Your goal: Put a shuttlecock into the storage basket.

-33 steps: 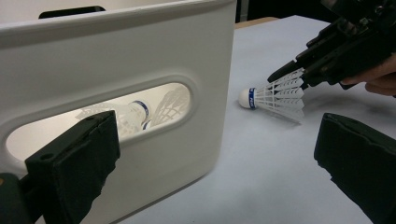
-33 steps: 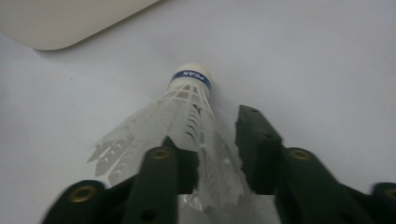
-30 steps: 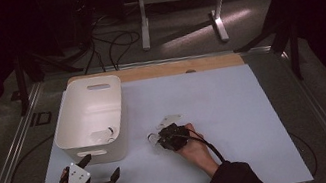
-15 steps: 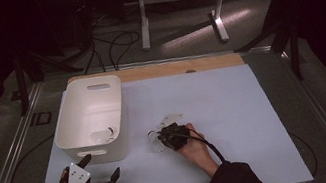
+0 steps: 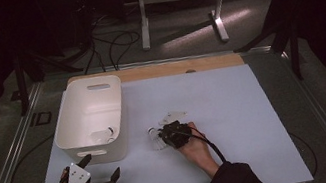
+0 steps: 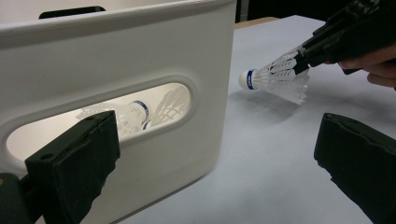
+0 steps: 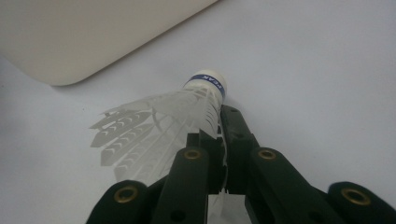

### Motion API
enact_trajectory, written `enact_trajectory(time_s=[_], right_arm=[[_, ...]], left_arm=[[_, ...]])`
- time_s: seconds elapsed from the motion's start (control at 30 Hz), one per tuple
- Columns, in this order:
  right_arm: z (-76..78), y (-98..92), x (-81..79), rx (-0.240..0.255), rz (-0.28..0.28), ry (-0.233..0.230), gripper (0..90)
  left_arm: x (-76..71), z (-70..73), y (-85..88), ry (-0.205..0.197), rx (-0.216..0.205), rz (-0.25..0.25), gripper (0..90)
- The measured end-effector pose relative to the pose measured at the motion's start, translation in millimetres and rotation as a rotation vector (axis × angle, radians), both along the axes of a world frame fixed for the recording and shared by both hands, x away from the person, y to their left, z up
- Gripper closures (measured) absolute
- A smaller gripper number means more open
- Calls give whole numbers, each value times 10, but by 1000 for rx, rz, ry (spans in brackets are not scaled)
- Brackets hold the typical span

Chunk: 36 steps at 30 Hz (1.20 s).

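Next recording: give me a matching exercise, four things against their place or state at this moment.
Things:
1. right gripper
2. left gripper
3. white bin
4. shuttlecocks seen through the bin's handle slot

States:
a. jaws wide apart, nothing between them
b. lying inside the bin
c. shut on the skirt of a shuttlecock
d. standing on the table's left part

Pairs: 1-c, 2-a, 3-d, 4-b

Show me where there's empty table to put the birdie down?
The widest bare patch is the table to the right of the right gripper. The strip behind it, toward the wooden edge, is free too. It is crowded between the white bin, the birdie and the left gripper.
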State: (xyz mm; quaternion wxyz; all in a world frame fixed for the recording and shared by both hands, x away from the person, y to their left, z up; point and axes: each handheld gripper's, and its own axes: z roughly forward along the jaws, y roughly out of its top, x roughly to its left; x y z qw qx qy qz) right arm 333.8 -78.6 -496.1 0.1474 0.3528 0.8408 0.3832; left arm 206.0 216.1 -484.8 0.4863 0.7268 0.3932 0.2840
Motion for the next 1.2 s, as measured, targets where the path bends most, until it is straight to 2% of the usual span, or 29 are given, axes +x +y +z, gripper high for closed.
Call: enact_trajectory(time_s=[0.8, 1.2], right_arm=[[85, 2, -17, 16, -30, -16, 889], [129, -18, -17, 39, -50, -17, 891]], left_arm=[[2, -2, -2, 1, 2, 0, 6], [2, -3, -4, 2, 2, 1, 6]])
